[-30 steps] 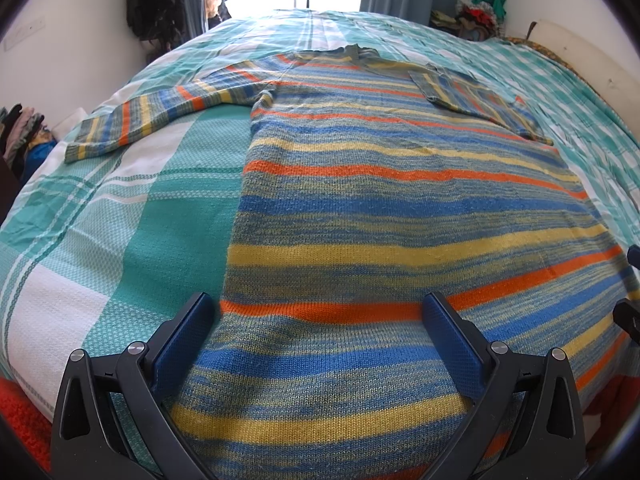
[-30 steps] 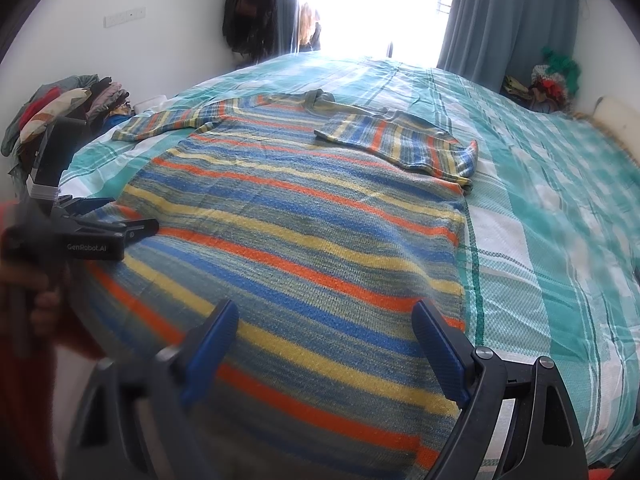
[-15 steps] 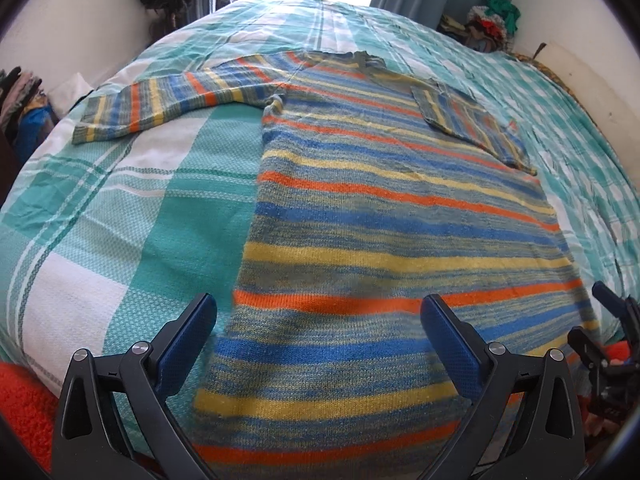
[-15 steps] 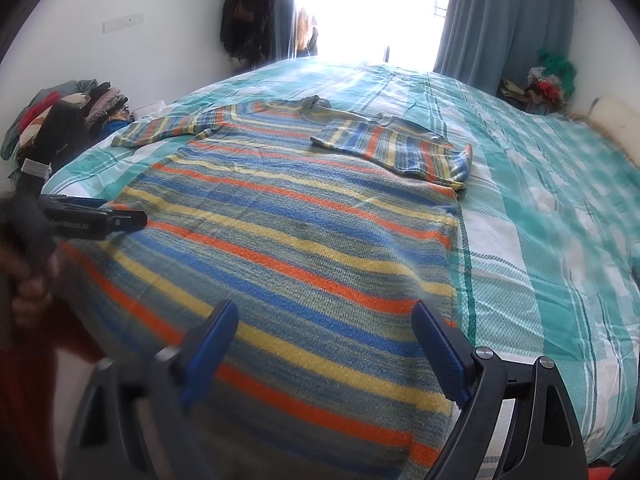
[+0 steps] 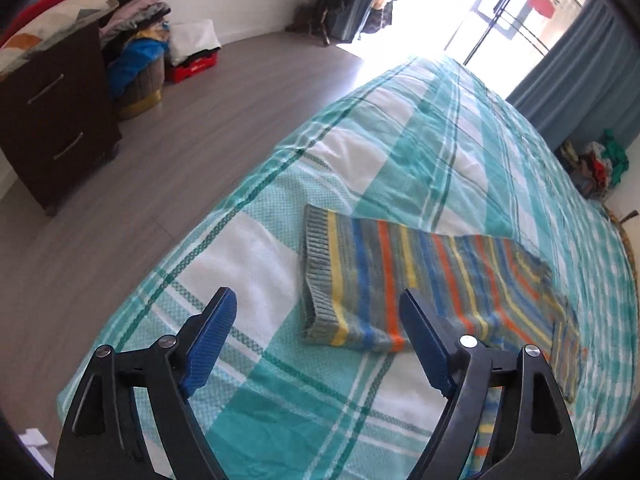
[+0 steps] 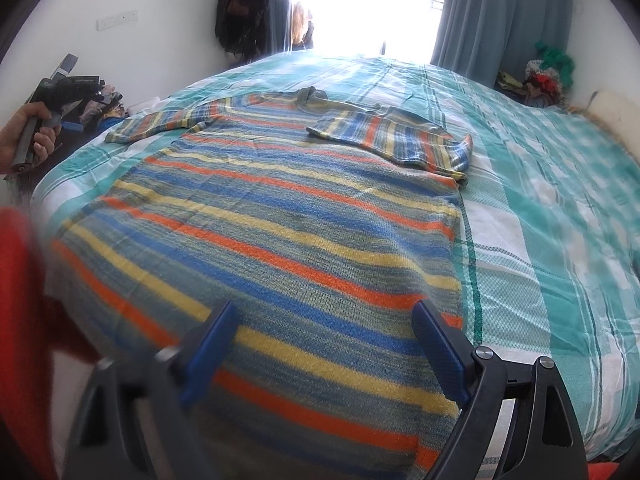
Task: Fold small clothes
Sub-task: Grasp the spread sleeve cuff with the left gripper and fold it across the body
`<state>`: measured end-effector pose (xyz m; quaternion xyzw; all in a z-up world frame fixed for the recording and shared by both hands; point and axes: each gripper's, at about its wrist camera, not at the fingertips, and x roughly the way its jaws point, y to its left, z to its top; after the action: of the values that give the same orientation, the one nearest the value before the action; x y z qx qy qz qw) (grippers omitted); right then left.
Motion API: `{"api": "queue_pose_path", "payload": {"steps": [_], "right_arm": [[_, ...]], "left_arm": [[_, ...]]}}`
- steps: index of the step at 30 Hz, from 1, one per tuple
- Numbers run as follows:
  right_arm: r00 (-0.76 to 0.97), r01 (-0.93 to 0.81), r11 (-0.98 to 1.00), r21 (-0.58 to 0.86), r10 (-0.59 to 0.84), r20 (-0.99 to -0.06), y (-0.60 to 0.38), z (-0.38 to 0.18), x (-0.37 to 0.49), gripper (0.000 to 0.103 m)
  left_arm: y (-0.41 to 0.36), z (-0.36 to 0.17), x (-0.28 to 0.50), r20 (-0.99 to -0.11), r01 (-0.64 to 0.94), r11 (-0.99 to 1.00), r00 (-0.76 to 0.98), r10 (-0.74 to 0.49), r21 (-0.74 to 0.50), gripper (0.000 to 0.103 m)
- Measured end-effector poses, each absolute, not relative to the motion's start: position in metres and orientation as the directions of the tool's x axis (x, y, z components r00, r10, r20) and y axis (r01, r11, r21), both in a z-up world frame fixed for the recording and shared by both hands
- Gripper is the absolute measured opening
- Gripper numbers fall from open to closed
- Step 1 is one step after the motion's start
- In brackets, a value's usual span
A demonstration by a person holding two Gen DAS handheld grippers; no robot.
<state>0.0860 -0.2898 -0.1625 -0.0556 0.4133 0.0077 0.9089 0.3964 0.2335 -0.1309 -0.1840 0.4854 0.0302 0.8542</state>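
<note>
Left tool (image 5: 316, 324): spread wide, empty, aimed at the flat sleeve (image 5: 384, 276) to fold it inward.
Right tool (image 6: 324, 332): released, empty, above the sweater (image 6: 280, 216) hem.

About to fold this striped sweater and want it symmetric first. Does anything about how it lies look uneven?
Yes. The striped sweater lies flat, but its right sleeve is already folded across the chest while the left sleeve stretches straight out on the bedspread.

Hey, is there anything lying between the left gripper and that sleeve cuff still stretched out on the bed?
Nothing visible. The left gripper is open, and only bare bedspread separates it from the sleeve cuff, which lies flat just ahead.
</note>
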Motion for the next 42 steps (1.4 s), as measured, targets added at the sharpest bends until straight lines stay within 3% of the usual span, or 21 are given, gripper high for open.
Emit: {"api": "queue_pose_path", "payload": {"steps": [6, 8, 10, 15, 20, 23, 26, 27, 28, 31, 38, 42], "right_arm": [[0.651, -0.037, 0.996, -0.08, -0.037, -0.758, -0.296, -0.166, 0.09, 0.093], [0.65, -0.029, 0.997, -0.073, -0.037, -0.759, -0.297, -0.166, 0.091, 0.093], [0.647, -0.027, 0.997, -0.067, -0.034, -0.761, -0.298, -0.167, 0.093, 0.094], [0.654, -0.021, 0.999, -0.048, -0.023, -0.756, -0.299, -0.163, 0.094, 0.094], [0.676, -0.028, 0.999, -0.029, -0.002, -0.737, -0.299, -0.154, 0.09, 0.094], [0.68, -0.031, 0.999, -0.031, -0.002, -0.733, -0.299, -0.152, 0.089, 0.094], [0.686, -0.022, 0.999, -0.028, -0.005, -0.727, -0.303, -0.15, 0.088, 0.094], [0.688, -0.017, 0.999, -0.028, -0.009, -0.725, -0.304, -0.149, 0.088, 0.094], [0.691, -0.012, 1.0, -0.028, -0.012, -0.723, -0.305, -0.148, 0.088, 0.094], [0.698, 0.001, 1.0, -0.017, -0.013, -0.716, -0.31, -0.145, 0.083, 0.094], [0.692, 0.001, 1.0, 0.0, -0.001, -0.722, -0.317, -0.146, 0.083, 0.094], [0.681, -0.002, 1.0, 0.004, 0.004, -0.732, -0.313, -0.151, 0.087, 0.094]], "left_arm": [[0.215, -0.173, 0.431, -0.906, -0.235, 0.96, 0.422, -0.039, -0.151, 0.082], [0.206, -0.176, 0.434, -0.904, -0.219, 0.971, 0.428, 0.008, -0.096, 0.072], [0.192, -0.169, 0.437, -0.896, -0.159, 0.984, 0.444, -0.006, -0.085, 0.002], [0.138, -0.101, 0.449, -0.828, -0.024, 1.0, 0.561, 0.002, -0.013, 0.002], [0.022, -0.021, 0.449, -0.744, 0.291, 0.956, 0.633, -0.214, -0.027, 0.002], [-0.063, -0.009, 0.43, -0.74, 0.51, 0.86, 0.57, -0.358, -0.024, 0.003], [-0.13, -0.034, 0.412, -0.806, 0.625, 0.78, 0.455, -0.38, -0.015, 0.03], [-0.143, -0.043, 0.405, -0.815, 0.637, 0.77, 0.454, -0.358, 0.017, 0.055], [-0.149, -0.05, 0.399, -0.815, 0.645, 0.763, 0.463, -0.35, 0.039, 0.066], [-0.135, -0.061, 0.403, -0.816, 0.609, 0.793, 0.464, -0.345, 0.011, 0.066], [-0.02, -0.1, 0.446, -0.845, 0.2, 0.979, 0.517, -0.138, -0.038, 0.064], [-0.018, -0.16, 0.429, -0.889, 0.232, 0.971, 0.454, -0.055, 0.058, 0.064]]}}
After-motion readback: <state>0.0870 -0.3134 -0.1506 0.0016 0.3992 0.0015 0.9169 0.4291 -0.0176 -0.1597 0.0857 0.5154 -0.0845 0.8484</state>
